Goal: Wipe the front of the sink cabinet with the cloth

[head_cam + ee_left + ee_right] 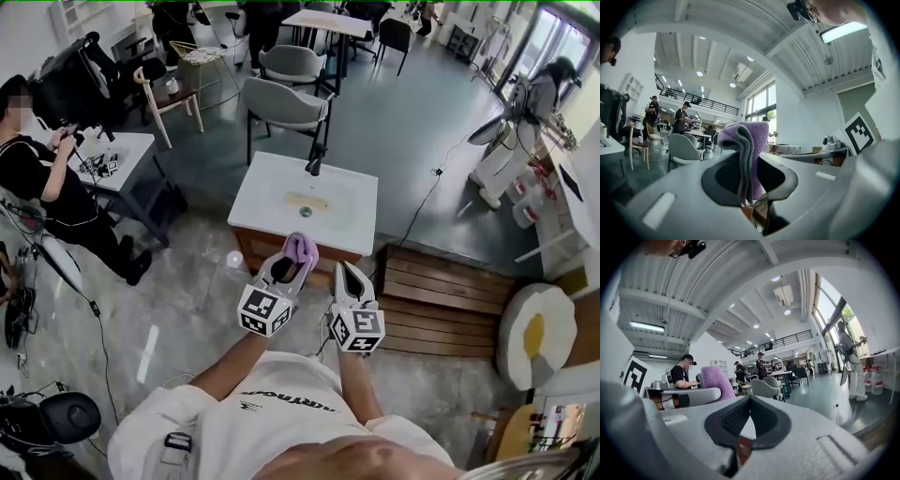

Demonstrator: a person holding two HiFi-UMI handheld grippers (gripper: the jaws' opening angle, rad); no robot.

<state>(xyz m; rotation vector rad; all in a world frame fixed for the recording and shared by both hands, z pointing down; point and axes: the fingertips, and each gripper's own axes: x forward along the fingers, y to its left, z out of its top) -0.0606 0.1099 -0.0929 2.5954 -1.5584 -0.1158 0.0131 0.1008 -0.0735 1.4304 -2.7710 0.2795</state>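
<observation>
Step in hand: approach, as I judge it. The cloth (pixel 301 248) is gripped but held up in the air, so wiping has not yet begun.
Left claw (pixel 292 267): pinching the cloth. In the left gripper view its two pads are clamped on the folded fabric, which bulges out above them at the centre of the frame.
Cloth: purple with a grey edge, folded over. In the head view it sits at the centre, over the near edge of the white sink top (pixel 272 211).
Cabinet front (pixel 251 247): a brown wooden strip just below the sink top, centre of the head view, partly hidden behind the claws. I cannot tell whether the cloth touches it; it looks apart.
Right claw (pixel 348 279): pressed together with nothing between the pads, just right of the left claw and lower in the frame. Its own view shows the cloth at centre left.
Next move calls for: lowering the left claw so the bulging fold faces the wooden front, pressing lightly, then sweeping sideways across the panel. The right claw should keep out of the path.
</observation>
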